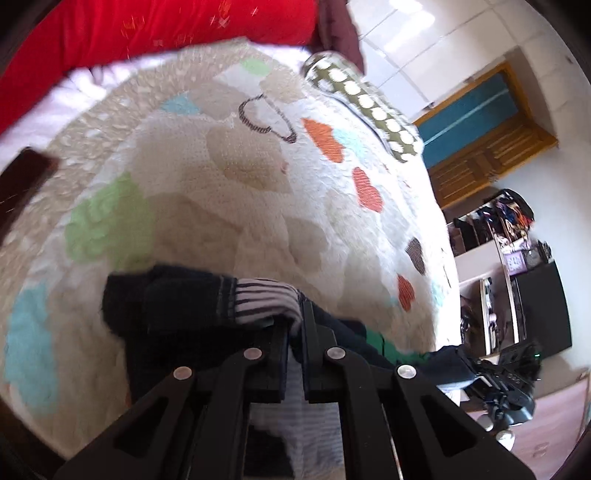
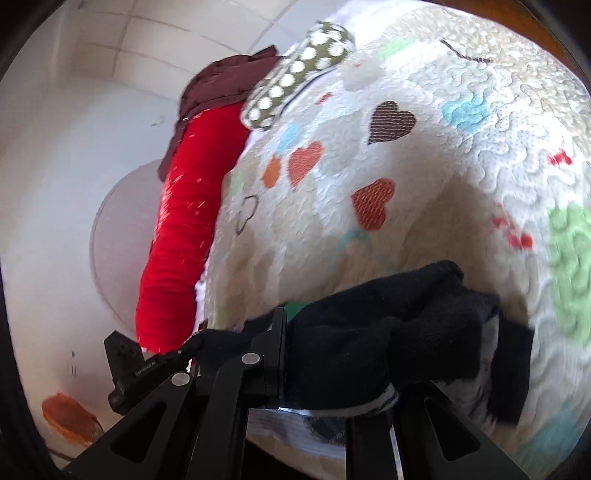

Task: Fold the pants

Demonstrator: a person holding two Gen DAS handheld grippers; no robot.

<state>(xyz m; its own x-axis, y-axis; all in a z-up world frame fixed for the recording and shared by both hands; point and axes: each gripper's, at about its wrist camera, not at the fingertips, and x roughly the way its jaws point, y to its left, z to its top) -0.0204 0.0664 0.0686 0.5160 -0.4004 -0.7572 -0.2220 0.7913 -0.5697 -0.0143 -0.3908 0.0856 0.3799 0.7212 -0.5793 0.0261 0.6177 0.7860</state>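
Note:
The pants point(image 1: 173, 314) are dark navy with a striped white lining and a green patch. They hang bunched over a quilted bedspread point(image 1: 229, 177) with coloured hearts. My left gripper point(image 1: 295, 332) is shut on the pants at the striped lining. In the right wrist view the pants point(image 2: 373, 332) drape over the fingers and hide the right one. My right gripper point(image 2: 291, 354) is shut on the dark cloth. The other gripper shows at the right edge of the left wrist view point(image 1: 506, 380) and at the lower left of the right wrist view point(image 2: 129, 369).
A red blanket point(image 1: 147, 33) and a maroon cloth point(image 1: 340, 29) lie along the far side of the bed. A green polka-dot pillow point(image 1: 365, 107) lies on the quilt. A wooden cabinet point(image 1: 491, 155) and cluttered shelves point(image 1: 517, 258) stand beyond the bed.

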